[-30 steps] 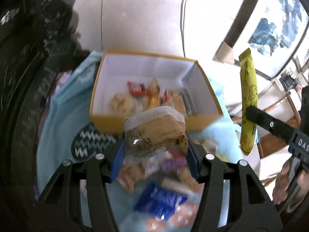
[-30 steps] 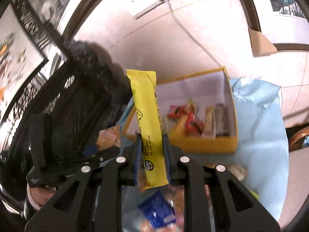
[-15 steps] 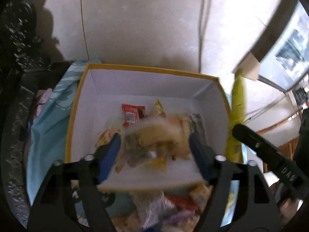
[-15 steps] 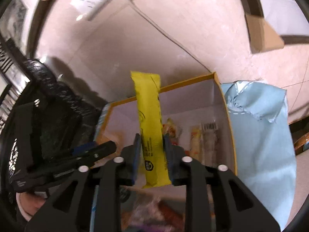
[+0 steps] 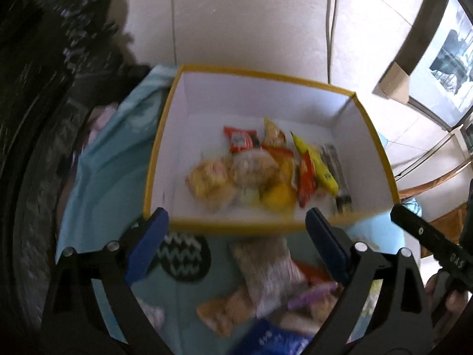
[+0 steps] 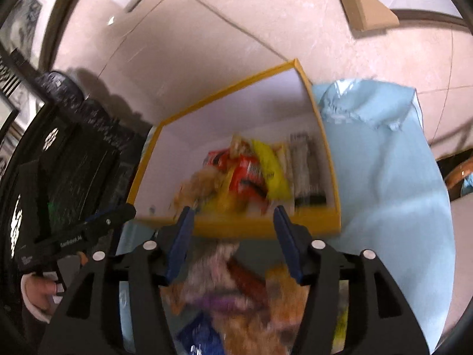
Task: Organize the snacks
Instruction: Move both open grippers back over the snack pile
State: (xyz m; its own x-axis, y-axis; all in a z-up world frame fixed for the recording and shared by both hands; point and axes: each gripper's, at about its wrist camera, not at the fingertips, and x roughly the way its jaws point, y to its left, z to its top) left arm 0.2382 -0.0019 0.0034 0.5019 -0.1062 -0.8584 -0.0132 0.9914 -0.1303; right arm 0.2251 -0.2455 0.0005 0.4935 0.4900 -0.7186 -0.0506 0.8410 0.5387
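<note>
A yellow-rimmed white box (image 5: pixel 165 136) stands on a light blue cloth (image 5: pixel 112 177) and also shows in the right wrist view (image 6: pixel 224 91). It holds several snack packets (image 5: pixel 266 174), among them a long yellow bar (image 5: pixel 316 165), seen too in the right wrist view (image 6: pixel 269 168). My left gripper (image 5: pixel 236 224) is open and empty at the box's near wall. My right gripper (image 6: pixel 233 219) is open and empty at the same wall. A loose pile of snacks (image 5: pixel 272 290) lies on the cloth below both grippers; it also shows in the right wrist view (image 6: pixel 236 295).
A black zigzag-patterned coaster (image 5: pixel 183 257) lies left of the pile. A dark carved cabinet (image 5: pixel 38 88) stands at the left. A tiled wall with a cable (image 5: pixel 331 23) rises behind the box. The blue cloth (image 6: pixel 384 177) spreads right of the box.
Both grippers moved over the box and opened. The brown packet from the left and the yellow bar from the right now lie in the box. Both grippers have drawn back to its near wall.
</note>
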